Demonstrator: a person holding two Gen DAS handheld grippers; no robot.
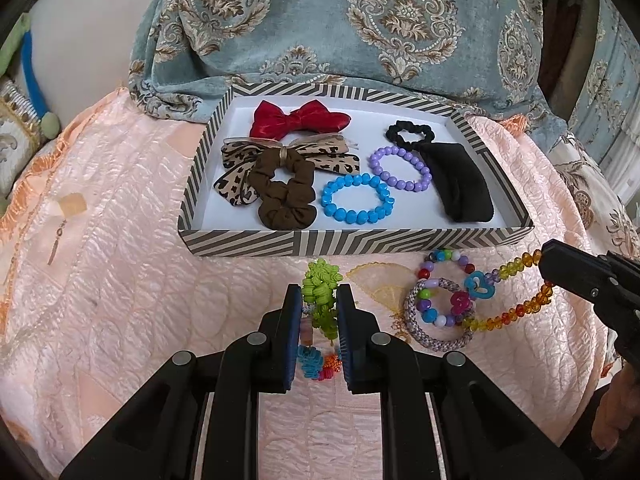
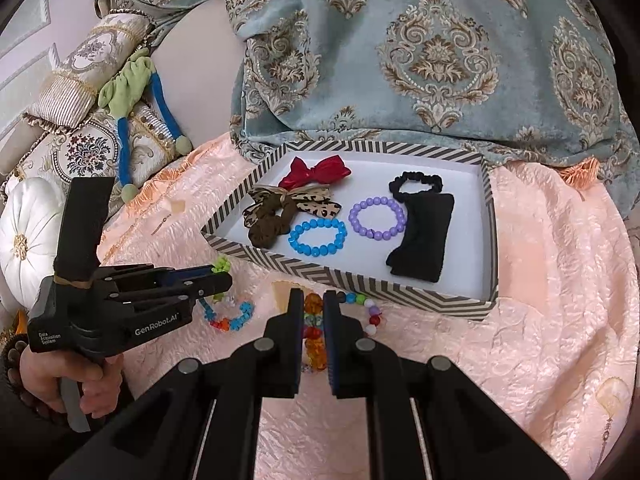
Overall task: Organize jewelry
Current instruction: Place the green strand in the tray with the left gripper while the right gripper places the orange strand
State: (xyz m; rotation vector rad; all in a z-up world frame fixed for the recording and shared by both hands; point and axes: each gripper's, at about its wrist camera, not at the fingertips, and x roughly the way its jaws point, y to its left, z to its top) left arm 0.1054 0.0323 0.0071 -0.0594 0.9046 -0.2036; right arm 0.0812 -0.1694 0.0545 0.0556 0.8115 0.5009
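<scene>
A striped box (image 1: 360,242) (image 2: 352,280) on the pink bedspread holds a red bow (image 1: 298,120), a leopard bow (image 1: 240,176), a brown scrunchie (image 1: 284,196), a blue bead bracelet (image 1: 357,200) (image 2: 318,236), a purple bead bracelet (image 1: 400,170) (image 2: 377,216) and black hair pieces (image 1: 460,180). My left gripper (image 1: 319,300) (image 2: 224,280) is shut on a multicolour knotted bracelet (image 1: 320,292) with green knots. My right gripper (image 2: 313,304) (image 1: 548,264) is shut on an amber and multicolour crystal bead strand (image 2: 314,336) (image 1: 516,308). A multicolour bead bracelet (image 1: 444,292) and a woven lilac ring (image 1: 436,316) lie in front of the box.
A blue patterned blanket (image 1: 360,20) rises behind the box. Cushions (image 2: 60,92) and a green and blue plush toy (image 2: 132,92) lie at the far left. A small earring (image 1: 56,240) lies on the bedspread at the left.
</scene>
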